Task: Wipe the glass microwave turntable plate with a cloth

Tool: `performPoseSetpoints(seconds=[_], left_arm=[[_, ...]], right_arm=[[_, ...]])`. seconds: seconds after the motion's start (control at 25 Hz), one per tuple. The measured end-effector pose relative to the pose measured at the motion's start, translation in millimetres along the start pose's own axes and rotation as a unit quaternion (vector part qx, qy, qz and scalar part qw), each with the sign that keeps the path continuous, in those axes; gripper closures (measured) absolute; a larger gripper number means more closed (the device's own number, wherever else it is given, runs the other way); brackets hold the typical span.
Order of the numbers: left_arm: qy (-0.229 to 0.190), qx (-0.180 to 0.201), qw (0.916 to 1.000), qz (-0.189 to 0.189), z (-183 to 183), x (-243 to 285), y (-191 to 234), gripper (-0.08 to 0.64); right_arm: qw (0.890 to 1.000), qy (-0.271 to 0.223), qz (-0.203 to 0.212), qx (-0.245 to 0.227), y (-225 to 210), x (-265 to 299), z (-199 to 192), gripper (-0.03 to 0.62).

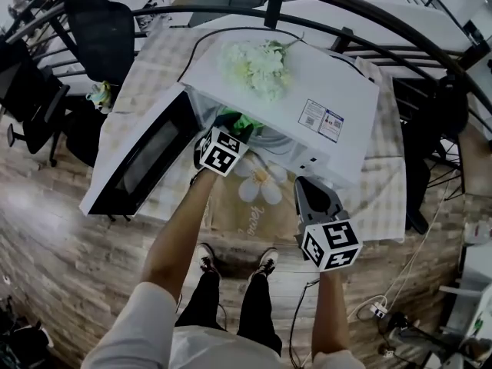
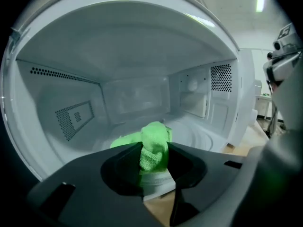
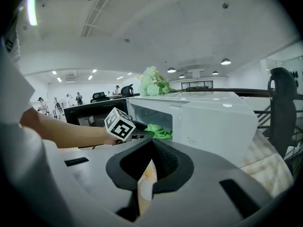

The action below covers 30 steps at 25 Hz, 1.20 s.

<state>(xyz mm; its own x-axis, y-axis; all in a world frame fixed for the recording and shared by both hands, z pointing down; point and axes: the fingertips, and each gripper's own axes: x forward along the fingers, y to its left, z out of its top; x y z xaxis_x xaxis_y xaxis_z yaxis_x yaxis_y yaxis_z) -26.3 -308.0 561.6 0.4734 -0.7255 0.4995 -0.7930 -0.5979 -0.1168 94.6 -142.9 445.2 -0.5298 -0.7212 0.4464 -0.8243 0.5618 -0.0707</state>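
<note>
Cloth (image 2: pixel 156 132) pinched in left gripper (image 2: pixel 155 151) jaws inside microwave (image 1: pixel 342 79); right gripper (image 3: pixel 151 148) jaws closed, empty; flowers (image 1: pixel 257 68) atop.

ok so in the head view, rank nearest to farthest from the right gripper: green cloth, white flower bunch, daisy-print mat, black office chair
From the right gripper:
1. tan daisy-print table mat, just left of it.
2. green cloth, in the white microwave opening.
3. white flower bunch, atop the microwave.
4. black office chair, far back left.

left tool (image 2: pixel 154 149) pinched, right tool (image 3: pixel 152 144) closed
</note>
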Motion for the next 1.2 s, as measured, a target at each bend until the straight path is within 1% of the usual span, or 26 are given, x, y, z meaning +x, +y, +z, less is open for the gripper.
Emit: performPoseSetpoints(seconds=[0.12,0.28,0.4,0.56,0.68,0.8,0.88,0.96,1.0,1.08,1.2], left_arm=[[0.002,-0.001,0.9998,-0.019,6,4,-21,0.417],[0.004,0.001,0.9987,-0.05,14,11,-54,0.419],[0.007,0.002,0.9972,-0.074,19,15,-76,0.419],[0.005,-0.003,0.9927,-0.12,28,18,-108,0.419],[-0.01,-0.016,0.99,-0.14,35,17,-122,0.419],[-0.042,-0.045,0.9882,-0.14,44,9,-114,0.419],[-0.07,-0.05,0.9887,-0.123,50,-1,-96,0.42],[-0.085,-0.032,0.9927,-0.08,53,-10,-65,0.42],[-0.084,-0.022,0.9949,-0.051,52,-12,-48,0.42],[-0.069,-0.012,0.9976,0.001,45,-16,-12,0.42],[-0.043,-0.018,0.9975,0.053,30,-15,29,0.42]], right_arm=[[1.0,0.0,-0.01,0.012,-4,-10,-5,0.578],[0.999,-0.004,-0.015,0.05,-6,-24,-9,0.578],[0.998,-0.008,-0.024,0.055,-8,-34,-9,0.578],[0.997,-0.015,-0.045,0.057,-10,-43,-7,0.578],[0.996,-0.03,-0.056,0.064,-9,-47,-2,0.578],[0.995,-0.042,-0.066,0.066,-6,-49,1,0.578],[0.994,-0.045,-0.072,0.069,-3,-49,0,0.578],[0.993,-0.044,-0.077,0.075,1,-49,-2,0.578],[0.993,-0.042,-0.079,0.078,2,-50,-3,0.578],[0.992,-0.038,-0.083,0.081,6,-53,-4,0.578],[0.992,-0.032,-0.091,0.079,7,-57,-3,0.578]])
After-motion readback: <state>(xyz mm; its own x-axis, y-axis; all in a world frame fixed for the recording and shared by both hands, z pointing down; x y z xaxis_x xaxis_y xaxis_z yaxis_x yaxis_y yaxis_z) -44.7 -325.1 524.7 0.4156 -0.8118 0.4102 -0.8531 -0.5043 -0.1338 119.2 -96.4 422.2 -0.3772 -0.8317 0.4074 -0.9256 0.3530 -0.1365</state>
